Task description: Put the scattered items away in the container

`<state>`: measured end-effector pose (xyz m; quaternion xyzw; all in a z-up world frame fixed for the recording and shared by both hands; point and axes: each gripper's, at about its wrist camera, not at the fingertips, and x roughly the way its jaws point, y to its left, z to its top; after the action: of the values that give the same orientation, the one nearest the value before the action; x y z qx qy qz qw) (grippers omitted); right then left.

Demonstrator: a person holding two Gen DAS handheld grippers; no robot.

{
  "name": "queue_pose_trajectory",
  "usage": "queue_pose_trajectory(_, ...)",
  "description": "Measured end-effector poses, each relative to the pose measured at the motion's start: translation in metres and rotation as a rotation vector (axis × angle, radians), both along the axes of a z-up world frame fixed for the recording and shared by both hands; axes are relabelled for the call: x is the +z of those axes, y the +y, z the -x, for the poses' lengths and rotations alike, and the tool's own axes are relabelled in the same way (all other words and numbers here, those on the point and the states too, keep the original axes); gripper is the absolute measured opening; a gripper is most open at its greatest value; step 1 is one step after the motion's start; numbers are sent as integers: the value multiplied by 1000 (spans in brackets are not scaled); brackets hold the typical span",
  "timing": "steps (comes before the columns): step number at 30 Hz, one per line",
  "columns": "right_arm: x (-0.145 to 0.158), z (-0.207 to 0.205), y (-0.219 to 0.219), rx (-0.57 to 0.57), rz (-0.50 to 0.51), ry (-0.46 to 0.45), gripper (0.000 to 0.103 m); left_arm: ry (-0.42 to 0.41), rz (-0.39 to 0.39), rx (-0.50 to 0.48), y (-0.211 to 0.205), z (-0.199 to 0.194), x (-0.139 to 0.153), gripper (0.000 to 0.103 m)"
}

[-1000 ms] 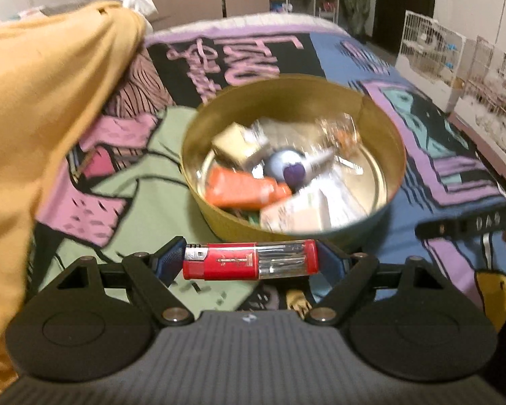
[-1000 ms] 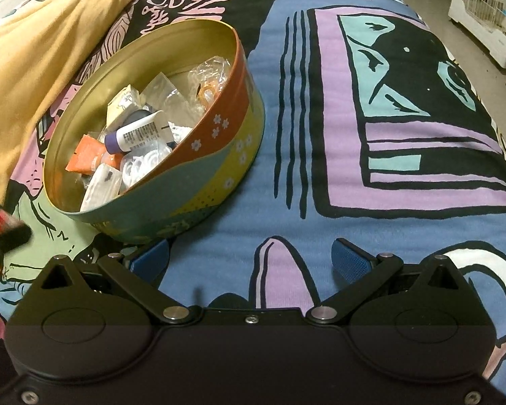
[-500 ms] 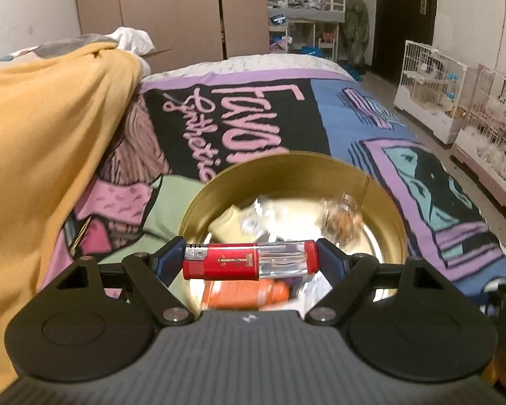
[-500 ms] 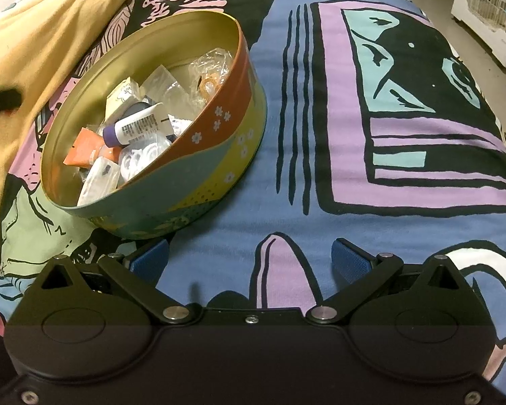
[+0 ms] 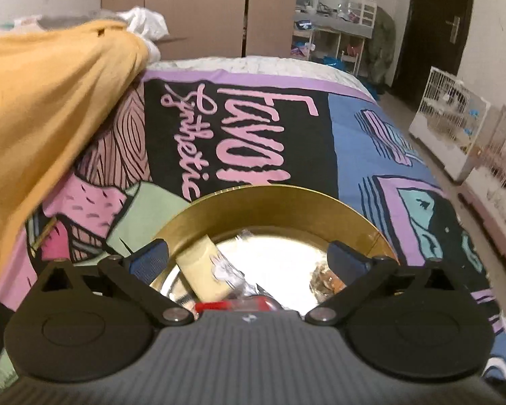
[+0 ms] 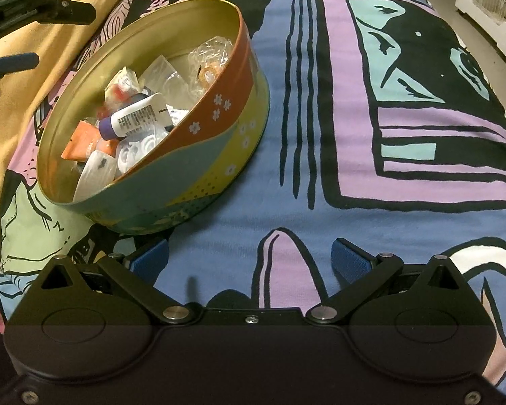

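Note:
A round tin with a gold inside sits on the patterned bedspread. It holds several small items: a white tube with a purple cap, an orange packet, clear wrappers. My left gripper is open above the tin. The red lighter shows just below the jaws, inside the tin, partly hidden by the gripper body. My right gripper is open and empty, low over the bedspread just right of the tin. The left gripper also shows in the right wrist view.
A yellow blanket is heaped to the left of the tin. The bedspread stretches right of the tin. White wire cages stand on the floor beyond the bed's right edge. Cupboards and shelves stand at the back.
My left gripper moved forward over the tin, opened and let go of the red lighter, which has dropped into the tin. My right gripper has stayed open and nearly still.

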<state>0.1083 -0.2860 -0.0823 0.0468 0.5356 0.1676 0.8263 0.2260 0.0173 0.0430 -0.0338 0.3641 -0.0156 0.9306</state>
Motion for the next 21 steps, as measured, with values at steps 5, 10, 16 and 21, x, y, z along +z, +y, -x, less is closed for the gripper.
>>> queue_pose_trajectory(5,1,0,2,7,-8,-8,103,43,22,-1,13,13,-4,103)
queue_pose_trajectory(10,6,3,6,35,-23,-44,103,80,13,-13,28,34,-13,103)
queue_pose_trajectory(16,12,7,11,67,-41,-79,103,92,-59,-40,33,60,-21,103)
queue_pose_trajectory(21,14,9,13,76,-39,-91,103,89,-91,-75,33,82,-29,103)
